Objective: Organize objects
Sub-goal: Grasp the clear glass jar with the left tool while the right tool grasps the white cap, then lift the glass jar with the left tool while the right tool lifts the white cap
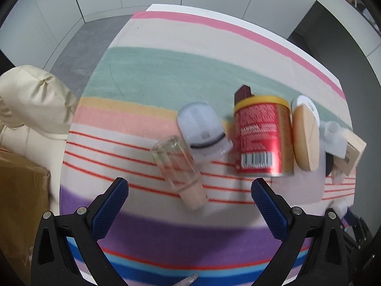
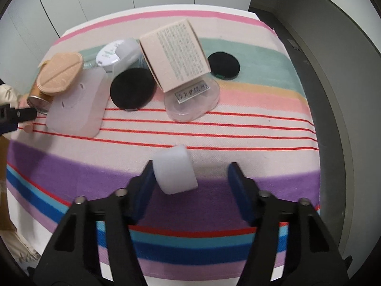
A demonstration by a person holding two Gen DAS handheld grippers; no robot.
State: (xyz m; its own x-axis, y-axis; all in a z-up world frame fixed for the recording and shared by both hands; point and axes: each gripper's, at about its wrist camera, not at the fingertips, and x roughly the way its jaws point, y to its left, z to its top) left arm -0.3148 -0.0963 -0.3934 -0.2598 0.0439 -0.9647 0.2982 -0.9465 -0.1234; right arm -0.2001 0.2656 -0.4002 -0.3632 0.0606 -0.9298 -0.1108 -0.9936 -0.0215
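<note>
Objects are lying all over a striped cloth [image 2: 250, 128]. Low in the right wrist picture, a small white tub [image 2: 175, 172] is sitting between the blue fingers [image 2: 146, 186] of the right gripper [image 2: 190, 181]. The left finger is touching the tub, the right finger is apart from it, so nothing is clamped. Above, a tan box [image 2: 175, 53] is leaning on a clear case [image 2: 193, 101], between 2 black round pads [image 2: 132, 88]. In the left wrist picture, the left gripper [image 1: 189, 194] is wide apart, with a clear bottle [image 1: 179, 170] lying tilted between its tips. Right of it, a red can [image 1: 260, 135] is lying on its side
</note>
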